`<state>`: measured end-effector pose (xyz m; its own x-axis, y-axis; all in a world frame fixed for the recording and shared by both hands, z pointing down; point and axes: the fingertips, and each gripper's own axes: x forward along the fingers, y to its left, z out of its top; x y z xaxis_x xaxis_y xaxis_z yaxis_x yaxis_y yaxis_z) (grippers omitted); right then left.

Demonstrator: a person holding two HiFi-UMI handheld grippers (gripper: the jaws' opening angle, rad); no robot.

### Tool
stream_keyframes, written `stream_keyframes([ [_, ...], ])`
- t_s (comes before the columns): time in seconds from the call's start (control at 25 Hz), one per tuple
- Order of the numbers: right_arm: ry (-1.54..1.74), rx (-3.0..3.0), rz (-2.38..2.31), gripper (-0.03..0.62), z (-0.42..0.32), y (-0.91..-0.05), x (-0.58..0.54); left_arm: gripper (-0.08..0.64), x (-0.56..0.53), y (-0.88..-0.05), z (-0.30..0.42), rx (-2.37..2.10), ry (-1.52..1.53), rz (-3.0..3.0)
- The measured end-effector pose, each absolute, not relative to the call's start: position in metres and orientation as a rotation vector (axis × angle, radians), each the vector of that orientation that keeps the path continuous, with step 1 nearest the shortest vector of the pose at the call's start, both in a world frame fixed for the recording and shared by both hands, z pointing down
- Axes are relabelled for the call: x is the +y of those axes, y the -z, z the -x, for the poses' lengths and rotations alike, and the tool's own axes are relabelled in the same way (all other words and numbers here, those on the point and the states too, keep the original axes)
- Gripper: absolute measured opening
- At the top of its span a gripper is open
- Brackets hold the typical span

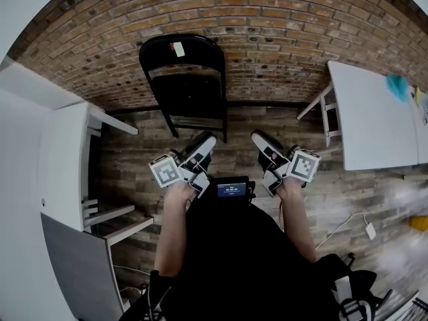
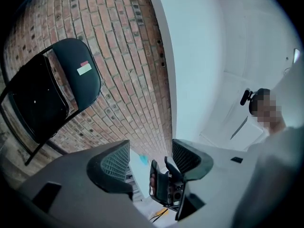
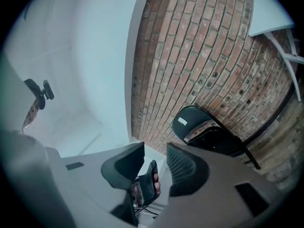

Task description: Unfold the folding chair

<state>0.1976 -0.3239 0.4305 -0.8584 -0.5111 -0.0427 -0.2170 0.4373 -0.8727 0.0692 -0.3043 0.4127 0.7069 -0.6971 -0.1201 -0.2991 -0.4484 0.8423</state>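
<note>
Chair sticker: the white and red sticker (image 1: 178, 49) on the chair (image 1: 184, 79) back is too small to read.
Chair base: in the right gripper view, the right gripper (image 3: 155, 151) covers its lower part.
Table: the white table (image 1: 371, 119) runs off the right edge, and the blue thing (image 1: 397, 85) on it is unclear.
Screen: the print on the small screen (image 1: 231, 191) is unreadable.
Floor: the floor (image 1: 401, 199) is blurred at the right.

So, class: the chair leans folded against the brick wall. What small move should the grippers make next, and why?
Probably reach both forward to the folding chair: it leans folded on the brick wall, while the left gripper and right gripper hang open and empty, short of it.
</note>
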Motion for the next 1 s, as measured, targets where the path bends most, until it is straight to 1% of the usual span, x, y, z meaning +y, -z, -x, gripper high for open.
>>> stream_keyframes([
  [0.36,1.340,2.408,0.668,0.127,-0.187,-0.413,-0.375,0.278,-0.374,-0.431,-0.063,-0.676,0.598,-2.037],
  [0.64,1.310,2.522,0.704,0.127,-0.145,-0.403,-0.444,0.276,-0.442,-0.432,-0.033,-0.641,0.645,-2.046],
  [0.8,1.316,2.564,0.709,0.127,-0.114,-0.402,-0.472,0.259,-0.463,-0.433,-0.008,-0.629,0.670,-2.029],
  [1.0,1.336,2.579,0.708,0.127,-0.081,-0.407,-0.496,0.258,-0.486,-0.438,0.025,-0.639,0.684,-2.015],
])
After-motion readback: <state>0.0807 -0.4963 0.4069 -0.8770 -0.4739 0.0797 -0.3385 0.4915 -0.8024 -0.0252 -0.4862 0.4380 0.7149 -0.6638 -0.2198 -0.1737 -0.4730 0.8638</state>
